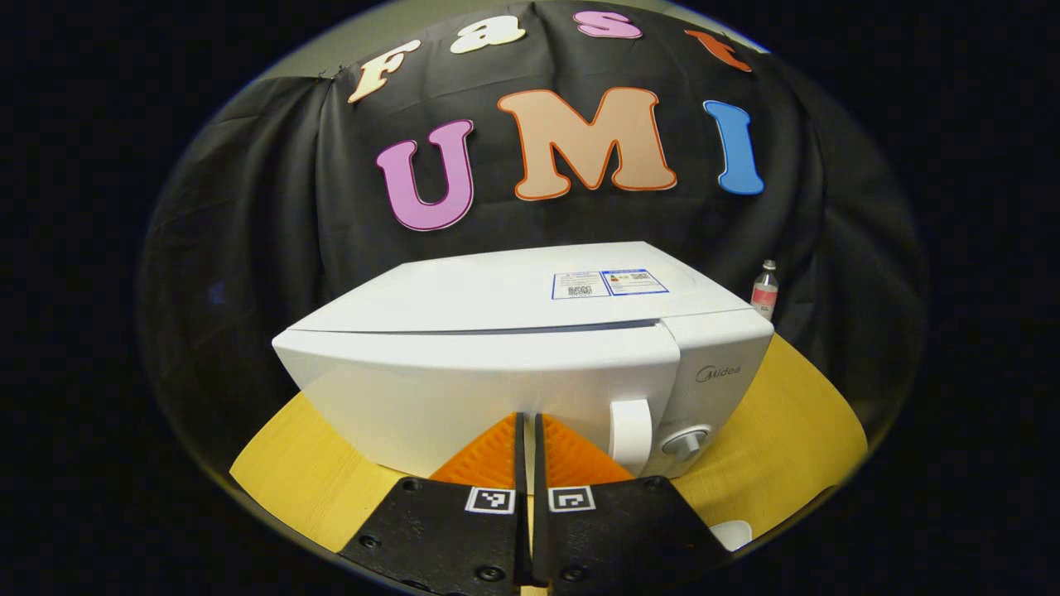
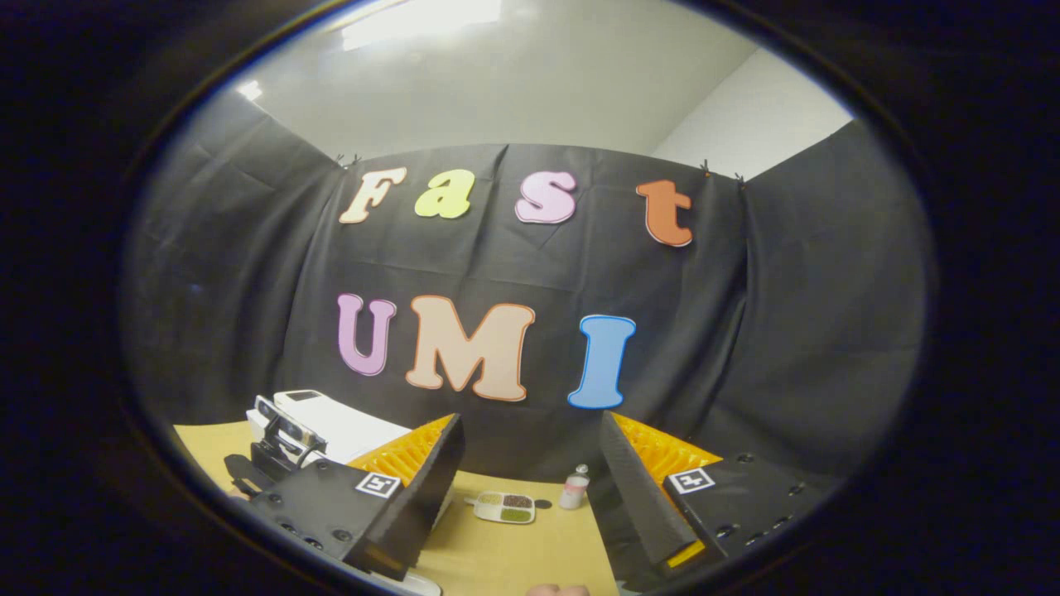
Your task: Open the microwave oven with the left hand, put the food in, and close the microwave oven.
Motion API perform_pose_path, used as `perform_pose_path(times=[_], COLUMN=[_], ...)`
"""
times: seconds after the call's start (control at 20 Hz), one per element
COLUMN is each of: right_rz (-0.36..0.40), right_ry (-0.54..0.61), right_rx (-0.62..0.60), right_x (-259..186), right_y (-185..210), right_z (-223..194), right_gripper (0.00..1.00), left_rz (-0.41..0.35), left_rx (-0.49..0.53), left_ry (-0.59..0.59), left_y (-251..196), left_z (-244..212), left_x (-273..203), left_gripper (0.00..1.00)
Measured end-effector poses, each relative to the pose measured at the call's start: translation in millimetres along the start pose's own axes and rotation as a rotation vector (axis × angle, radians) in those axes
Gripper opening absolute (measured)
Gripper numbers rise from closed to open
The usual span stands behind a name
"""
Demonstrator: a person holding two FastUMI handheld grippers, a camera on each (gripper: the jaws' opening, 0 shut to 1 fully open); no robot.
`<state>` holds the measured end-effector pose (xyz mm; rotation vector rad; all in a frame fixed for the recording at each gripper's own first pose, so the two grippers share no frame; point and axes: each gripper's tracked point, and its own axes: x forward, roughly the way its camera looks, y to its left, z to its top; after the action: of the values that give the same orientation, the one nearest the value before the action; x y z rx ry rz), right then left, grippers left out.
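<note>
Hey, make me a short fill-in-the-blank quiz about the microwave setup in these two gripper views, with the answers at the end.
1. The microwave door is ____.
2. The left gripper has its fingers ____, while it points at the door just left of the handle.
3. The right gripper has its fingers ____, with nothing between them.
4. In the right gripper view, the food tray lies on the ____ beside a small bottle.

Missing words: closed; shut; open; table
</note>
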<state>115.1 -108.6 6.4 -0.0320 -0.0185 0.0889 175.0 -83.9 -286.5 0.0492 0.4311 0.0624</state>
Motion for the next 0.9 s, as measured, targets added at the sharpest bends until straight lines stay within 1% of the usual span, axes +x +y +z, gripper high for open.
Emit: perform_pose_path(times=[0.1, 0.15, 0.2, 0.25, 0.3, 0.4, 0.45, 0.5, 0.6, 0.7, 0.75, 0.9], right_rz=[0.007, 0.009, 0.012, 0.014, 0.013, 0.013, 0.014, 0.012, 0.008, 0.004, -0.001, -0.012], right_ry=[0.006, 0.009, 0.01, 0.012, 0.012, 0.015, 0.015, 0.015, 0.022, 0.025, 0.022, 0.018], right_rx=[0.004, 0.002, -0.001, -0.005, -0.009, -0.013, -0.016, -0.018, -0.012, -0.007, -0.007, -0.002], right_x=[2, 2, 2, 1, 1, -1, -2, -3, -4, -7, -8, -12], right_y=[4, 4, 5, 5, 5, 5, 5, 4, 4, 6, 6, 12], right_z=[-2, -3, -3, -3, -3, -4, -4, -3, -5, -4, -3, 1], right_gripper=[0.96, 0.96, 0.96, 0.96, 0.96, 0.96, 1.0, 0.96, 0.96, 0.96, 0.96, 0.96], left_rz=[0.005, -0.005, 0.011, 0.011, 0.007, 0.009, 0.008, 0.004, 0.002, -0.012, -0.031, -0.046], left_rx=[0.0, 0.012, -0.005, -0.035, -0.038, -0.018, -0.008, -0.005, 0.0, -0.016, -0.034, -0.053], left_ry=[-0.006, -0.026, 0.004, 0.008, 0.003, 0.006, 0.003, 0.006, 0.001, -0.018, -0.042, -0.123], left_y=[0, 0, 1, 1, -2, -2, -1, -1, 1, 2, 0, 8], left_z=[0, 7, 2, 0, 3, 2, 2, 1, 5, 16, 27, 64], left_x=[1, 6, 4, 5, 7, 6, 6, 6, 3, -9, -18, -52], left_gripper=[0.0, 0.0, 0.0, 0.0, 0.0, 0.01, 0.01, 0.0, 0.01, 0.0, 0.01, 0.01])
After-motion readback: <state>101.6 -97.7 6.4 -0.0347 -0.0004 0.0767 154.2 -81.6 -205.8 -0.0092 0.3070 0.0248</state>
